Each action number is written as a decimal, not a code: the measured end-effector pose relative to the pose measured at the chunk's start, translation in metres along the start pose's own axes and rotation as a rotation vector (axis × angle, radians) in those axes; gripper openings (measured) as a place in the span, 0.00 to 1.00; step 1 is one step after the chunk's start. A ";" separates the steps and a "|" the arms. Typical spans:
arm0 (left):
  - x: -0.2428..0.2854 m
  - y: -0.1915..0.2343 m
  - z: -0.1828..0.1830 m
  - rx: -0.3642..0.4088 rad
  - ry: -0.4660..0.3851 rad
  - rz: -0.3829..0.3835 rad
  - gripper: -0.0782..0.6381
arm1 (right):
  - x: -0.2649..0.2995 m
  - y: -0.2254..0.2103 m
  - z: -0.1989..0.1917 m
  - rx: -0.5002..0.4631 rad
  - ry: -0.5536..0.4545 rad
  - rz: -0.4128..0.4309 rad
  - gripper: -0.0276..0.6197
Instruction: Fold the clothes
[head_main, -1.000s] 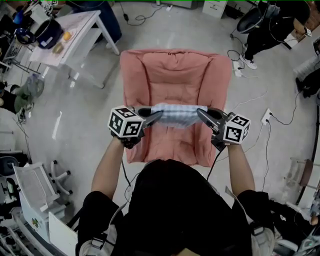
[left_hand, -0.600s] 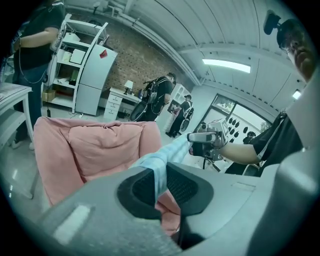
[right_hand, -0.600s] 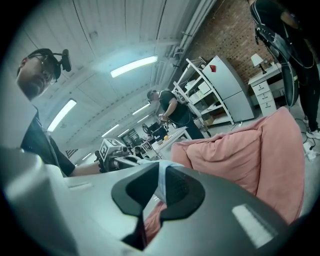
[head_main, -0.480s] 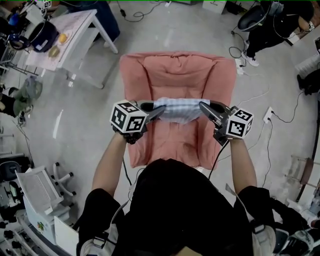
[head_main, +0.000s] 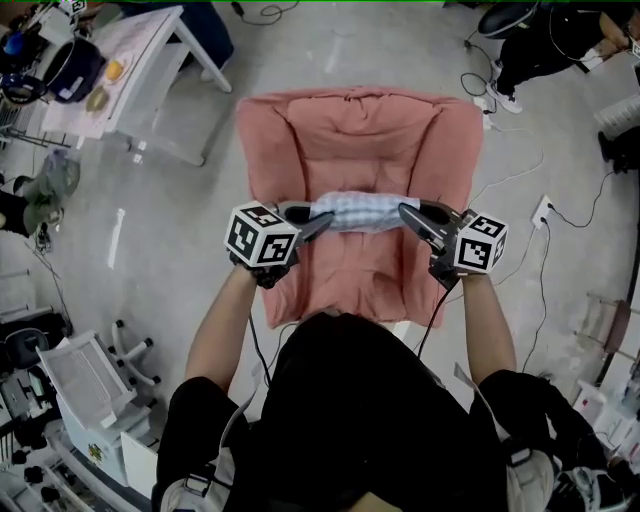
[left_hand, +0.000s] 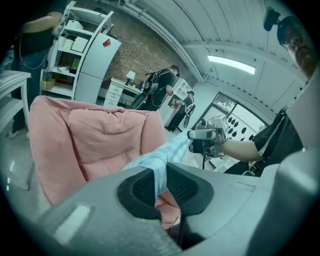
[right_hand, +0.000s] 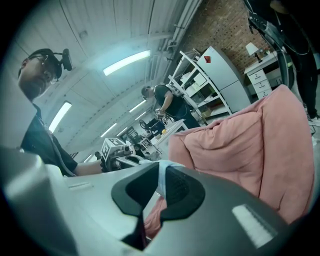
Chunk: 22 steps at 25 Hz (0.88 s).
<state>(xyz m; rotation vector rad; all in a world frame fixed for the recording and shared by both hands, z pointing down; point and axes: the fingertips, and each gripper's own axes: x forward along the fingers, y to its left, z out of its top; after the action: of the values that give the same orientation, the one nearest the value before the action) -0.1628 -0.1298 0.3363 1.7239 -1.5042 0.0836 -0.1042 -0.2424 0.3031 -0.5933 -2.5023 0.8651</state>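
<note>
A folded light-blue checked garment hangs stretched between my two grippers above the seat of a pink padded armchair. My left gripper is shut on the garment's left end, and the cloth runs out between its dark pads. My right gripper is shut on the right end, where a pale strip of cloth shows pinched between the pads. Both grippers point inward toward each other. The armchair fills the left of the left gripper view and the armchair the right of the right gripper view.
A white table with a dark bowl and small items stands at the back left. Cables and a power strip lie on the floor to the right. A white cart is at the near left. People stand by shelves in the background.
Both grippers moved forward and a little down with the garment, which now hangs further over the armchair's seat. Both grips are unchanged.
</note>
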 end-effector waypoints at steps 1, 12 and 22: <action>0.002 0.001 -0.006 -0.007 0.009 -0.005 0.16 | 0.001 -0.002 -0.007 0.008 0.007 -0.003 0.07; 0.029 -0.005 -0.084 -0.089 0.114 -0.078 0.16 | -0.008 -0.010 -0.088 0.155 0.054 -0.050 0.07; 0.038 -0.049 -0.163 -0.162 0.172 -0.072 0.16 | -0.039 0.012 -0.170 0.217 0.135 -0.008 0.07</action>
<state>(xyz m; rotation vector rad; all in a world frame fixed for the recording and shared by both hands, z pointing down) -0.0373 -0.0639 0.4376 1.5970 -1.2875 0.0683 0.0185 -0.1743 0.4072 -0.5491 -2.2518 1.0414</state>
